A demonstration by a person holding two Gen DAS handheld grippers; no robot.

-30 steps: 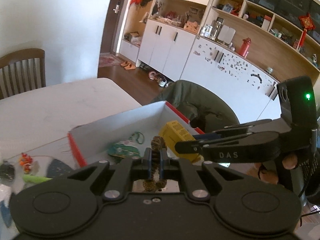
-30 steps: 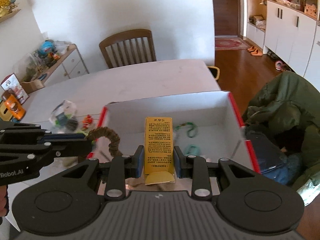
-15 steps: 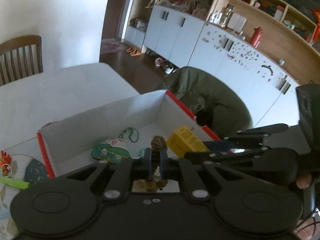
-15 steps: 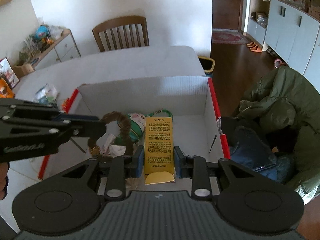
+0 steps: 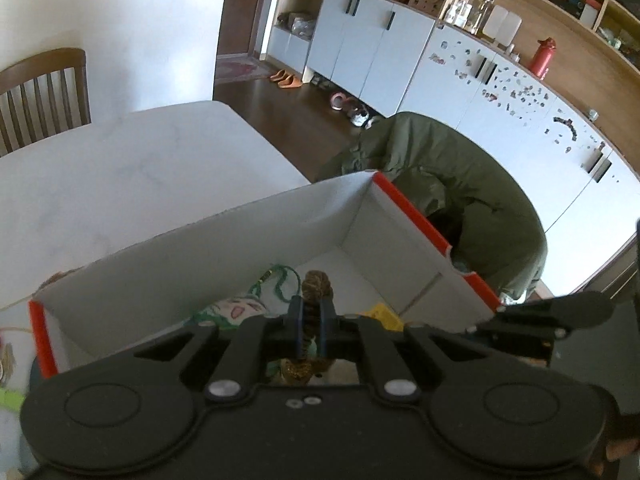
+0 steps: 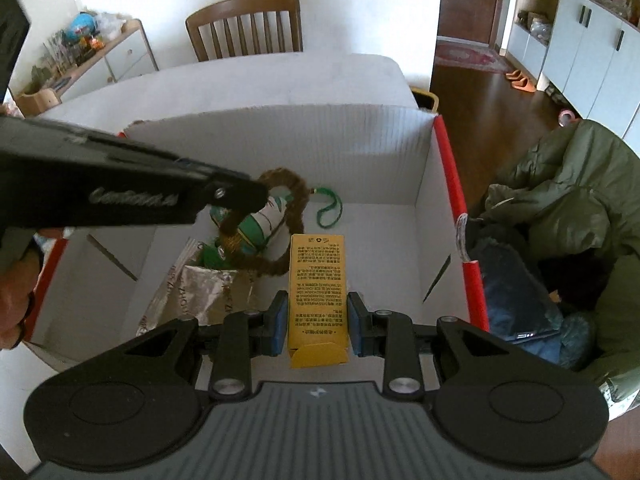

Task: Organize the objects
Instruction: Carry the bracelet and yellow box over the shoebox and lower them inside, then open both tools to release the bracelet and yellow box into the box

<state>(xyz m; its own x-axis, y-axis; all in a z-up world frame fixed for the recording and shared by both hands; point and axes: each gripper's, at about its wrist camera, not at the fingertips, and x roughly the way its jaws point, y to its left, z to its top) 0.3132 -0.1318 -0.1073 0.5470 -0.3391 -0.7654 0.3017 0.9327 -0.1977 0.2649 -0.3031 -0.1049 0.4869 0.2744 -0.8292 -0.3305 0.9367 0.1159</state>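
A white cardboard box (image 6: 320, 148) with red edges lies open on the table, its wall (image 5: 240, 248) close in the left wrist view. My left gripper (image 5: 310, 314) is shut on a brown braided ring (image 5: 315, 285) and holds it over the box's inside. From the right wrist view, the left gripper (image 6: 244, 196) reaches in from the left with the ring (image 6: 298, 200) hanging from it. My right gripper (image 6: 318, 317) is shut on a yellow carton (image 6: 318, 276), low inside the box. On the box's floor lie a green cord (image 6: 330, 210), a green-and-white pouch (image 6: 260, 230) and a silver foil packet (image 6: 196, 292).
The box sits near the right edge of a white table (image 6: 280, 76). A wooden chair (image 6: 244, 24) stands at the far side. A green jacket (image 6: 560, 208) is heaped on a seat right of the box. White cabinets (image 5: 372, 48) line the wall beyond the wooden floor.
Both grippers have moved forward and down into the box, each still holding its object. The ring now hangs over the pouch, and the carton is deeper inside.
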